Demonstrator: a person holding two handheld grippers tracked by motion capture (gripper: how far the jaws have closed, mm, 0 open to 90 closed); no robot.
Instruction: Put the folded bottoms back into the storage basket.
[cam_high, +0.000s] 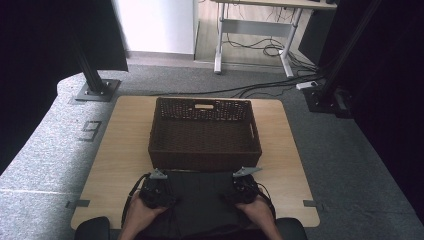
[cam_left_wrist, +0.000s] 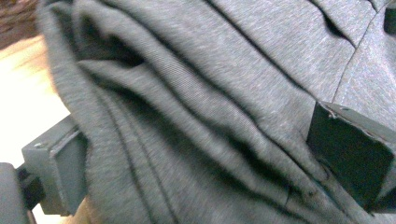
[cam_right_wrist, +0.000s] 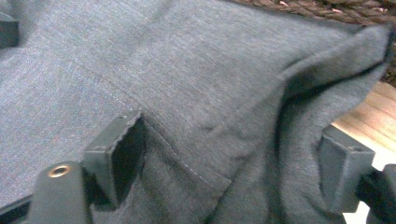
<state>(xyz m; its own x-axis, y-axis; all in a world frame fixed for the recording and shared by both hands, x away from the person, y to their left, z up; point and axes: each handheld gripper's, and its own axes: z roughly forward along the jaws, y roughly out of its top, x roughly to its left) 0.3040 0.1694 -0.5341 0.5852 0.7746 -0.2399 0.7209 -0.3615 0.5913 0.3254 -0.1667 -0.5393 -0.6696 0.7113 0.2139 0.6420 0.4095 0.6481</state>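
Brown wicker basket (cam_high: 204, 131) centred on light wooden table (cam_high: 120, 150), grey carpet floor (cam_high: 45, 145), white-legged desk (cam_high: 260, 30) behind, black cables (cam_high: 265, 50) beneath it, black frame posts (cam_high: 92, 75) on base plates.

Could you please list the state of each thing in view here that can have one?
Grey garment: lying bunched on the table's near edge, against the basket's front wall.
Basket: upright, empty.
Left tongs: jaws apart, folds of the garment between them.
Right tongs: jaws apart, the garment's edge between them; no pad seen pressing.
Table: holds the basket and the garment.
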